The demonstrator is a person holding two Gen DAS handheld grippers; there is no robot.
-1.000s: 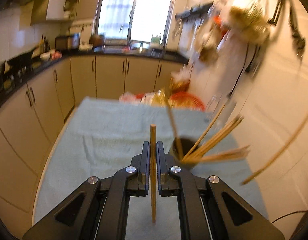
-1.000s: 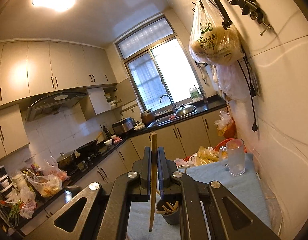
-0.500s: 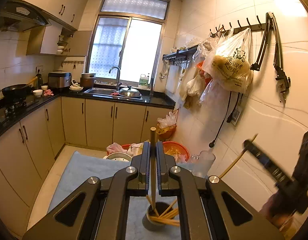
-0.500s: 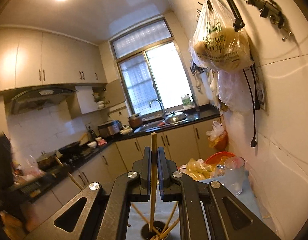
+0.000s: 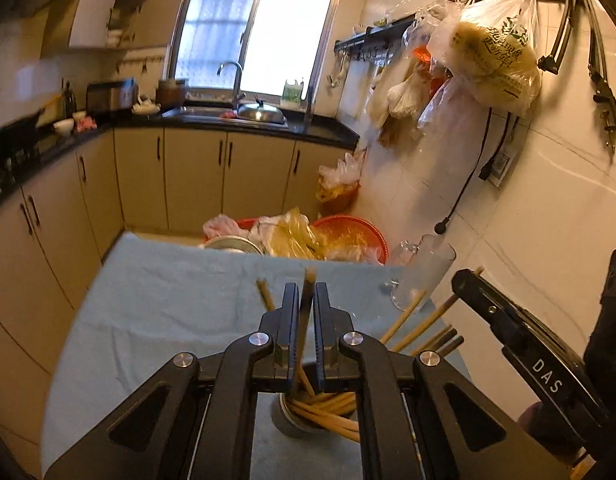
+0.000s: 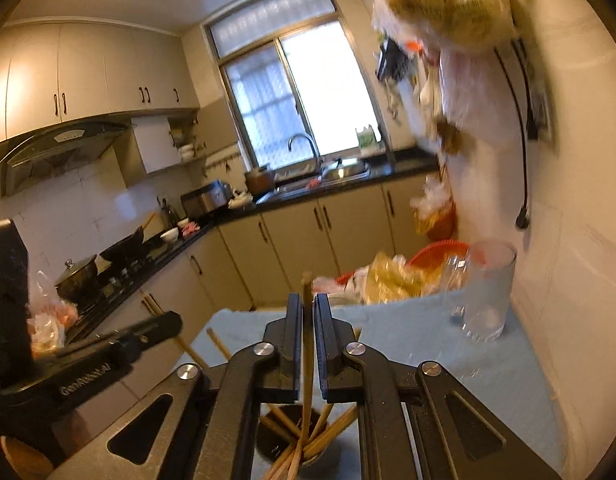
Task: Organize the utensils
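Chopstick [image 5: 306, 312] pinched in each hand-held gripper [image 5: 306, 320] (right too [image 6: 307, 328]); lower tips straight into cup [image 5: 292, 420], then release.

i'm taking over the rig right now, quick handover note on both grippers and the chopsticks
Left gripper: shut on a chopstick, held upright, its lower end in the cup.
Right gripper: shut on another chopstick, its lower end also in the cup.
Done: several chopsticks already lean in the cup on the blue cloth.
Left: release both sticks into the cup. No loose ones visible on the cloth.
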